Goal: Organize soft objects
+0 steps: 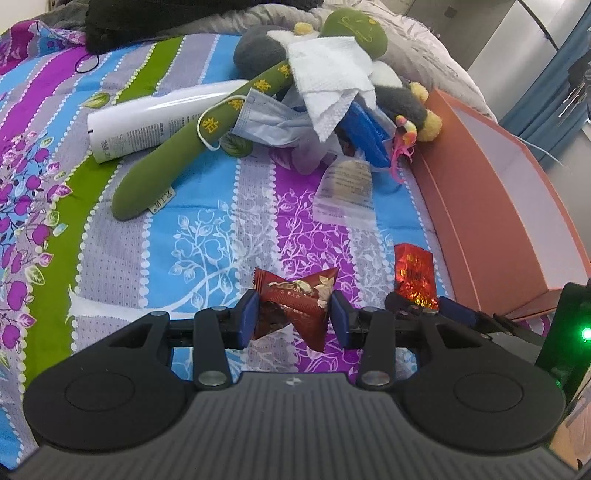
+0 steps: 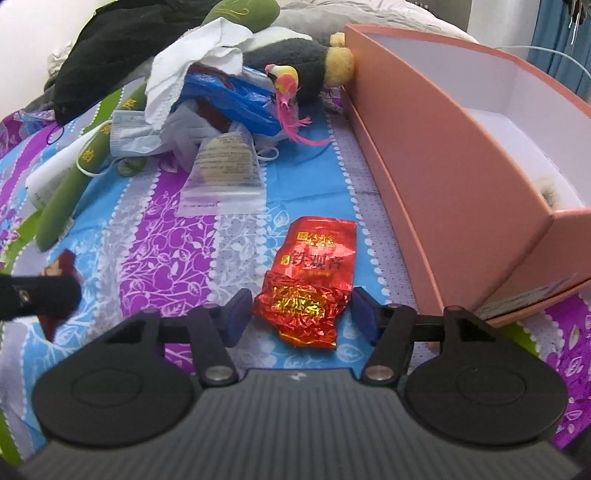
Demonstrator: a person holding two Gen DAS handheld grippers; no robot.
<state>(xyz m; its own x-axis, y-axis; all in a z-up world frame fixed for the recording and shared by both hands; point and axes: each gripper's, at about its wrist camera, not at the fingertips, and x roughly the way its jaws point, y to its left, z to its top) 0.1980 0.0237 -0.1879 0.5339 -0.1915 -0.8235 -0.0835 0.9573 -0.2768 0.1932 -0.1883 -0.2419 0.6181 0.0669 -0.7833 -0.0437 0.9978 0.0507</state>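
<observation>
I am in a home bedroom, working over a bed (image 1: 207, 236) spread with a flowered striped sheet, a rumpled grey quilt (image 1: 413, 48) and plush toys (image 1: 354, 33) at its head, and blue curtains (image 1: 546, 96) beyond.

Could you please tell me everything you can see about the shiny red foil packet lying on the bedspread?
The red foil packet is a small flat pouch of crinkled metallic foil with gold Chinese lettering, its upper half smoother, its lower end badly crumpled. It lies flat on the striped floral bedspread, beside the orange box but apart from it. The right gripper straddles its lower end, pads not yet pressing.
</observation>
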